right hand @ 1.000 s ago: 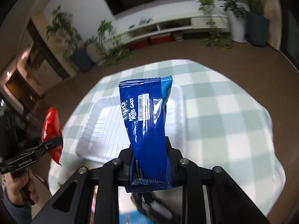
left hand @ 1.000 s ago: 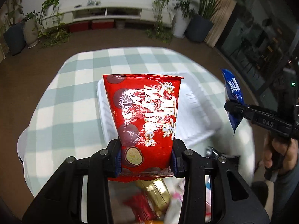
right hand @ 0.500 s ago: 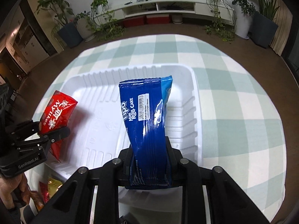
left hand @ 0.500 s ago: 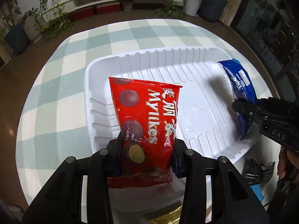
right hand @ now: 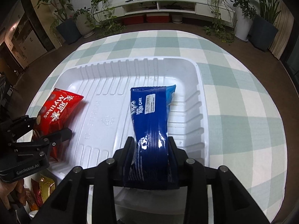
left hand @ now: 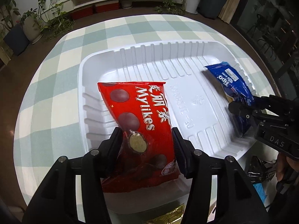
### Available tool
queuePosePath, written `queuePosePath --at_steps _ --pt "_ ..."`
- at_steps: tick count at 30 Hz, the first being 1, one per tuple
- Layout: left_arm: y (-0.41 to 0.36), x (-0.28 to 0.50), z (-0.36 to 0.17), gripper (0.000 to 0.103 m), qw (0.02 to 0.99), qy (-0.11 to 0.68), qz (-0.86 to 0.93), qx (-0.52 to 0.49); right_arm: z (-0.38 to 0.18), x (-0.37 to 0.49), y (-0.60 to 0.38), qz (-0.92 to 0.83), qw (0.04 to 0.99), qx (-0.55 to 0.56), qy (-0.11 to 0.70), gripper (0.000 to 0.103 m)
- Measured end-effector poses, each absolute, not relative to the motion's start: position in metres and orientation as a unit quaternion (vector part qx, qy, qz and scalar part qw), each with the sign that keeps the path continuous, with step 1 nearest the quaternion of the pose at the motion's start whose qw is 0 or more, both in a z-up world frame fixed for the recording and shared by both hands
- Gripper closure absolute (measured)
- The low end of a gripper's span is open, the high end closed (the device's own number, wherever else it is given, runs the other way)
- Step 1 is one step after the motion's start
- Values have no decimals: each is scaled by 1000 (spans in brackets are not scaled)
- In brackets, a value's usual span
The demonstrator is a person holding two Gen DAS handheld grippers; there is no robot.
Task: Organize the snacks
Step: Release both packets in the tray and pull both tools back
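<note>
My left gripper [left hand: 145, 141] is shut on a red Mylikes snack bag [left hand: 142, 115], held low over the left side of the white ribbed tray [left hand: 186, 59]. My right gripper [right hand: 150, 150] is shut on a blue Tipo roll cake pack [right hand: 151, 112], held low over the tray's right side [right hand: 198, 93]. The red bag [right hand: 56, 106] and left gripper [right hand: 50, 128] show at the left of the right wrist view. The blue pack [left hand: 231, 85] and right gripper [left hand: 241, 110] show at the right of the left wrist view.
The tray sits on a round table with a green and white checked cloth [right hand: 233, 74]. Several loose snack packets lie off the tray's near edge [right hand: 43, 188], with a gold one [left hand: 168, 216] and dark wrappers [left hand: 259, 169]. Potted plants and a low TV shelf stand behind.
Both grippers have moved forward and down from beside the table to just over the tray, each still holding its snack.
</note>
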State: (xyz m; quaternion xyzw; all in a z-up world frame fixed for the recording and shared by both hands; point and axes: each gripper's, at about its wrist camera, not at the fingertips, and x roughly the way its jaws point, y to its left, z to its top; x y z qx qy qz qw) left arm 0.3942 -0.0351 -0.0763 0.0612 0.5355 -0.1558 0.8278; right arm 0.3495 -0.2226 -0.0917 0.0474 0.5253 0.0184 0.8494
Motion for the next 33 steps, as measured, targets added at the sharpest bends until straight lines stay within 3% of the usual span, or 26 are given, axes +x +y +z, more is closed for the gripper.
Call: queuePosePath --at_steps 6,11,17,24,33 --pt "-28 375 -42 49 848 501 -162 54 -68 335 -227 13 862 59 503 48" --pt "-4 336 3 24 875 452 -175 27 -26 302 -230 35 883 86 461 31" --pt "39 259 33 8 894 399 -204 -25 18 214 -226 83 911 122 386 11" --pt "72 167 16 7 892 406 -188 -71 21 135 -225 51 926 113 356 10" --pt "60 71 -38 7 871 440 -200 -91 -28 49 -170 92 901 116 407 11"
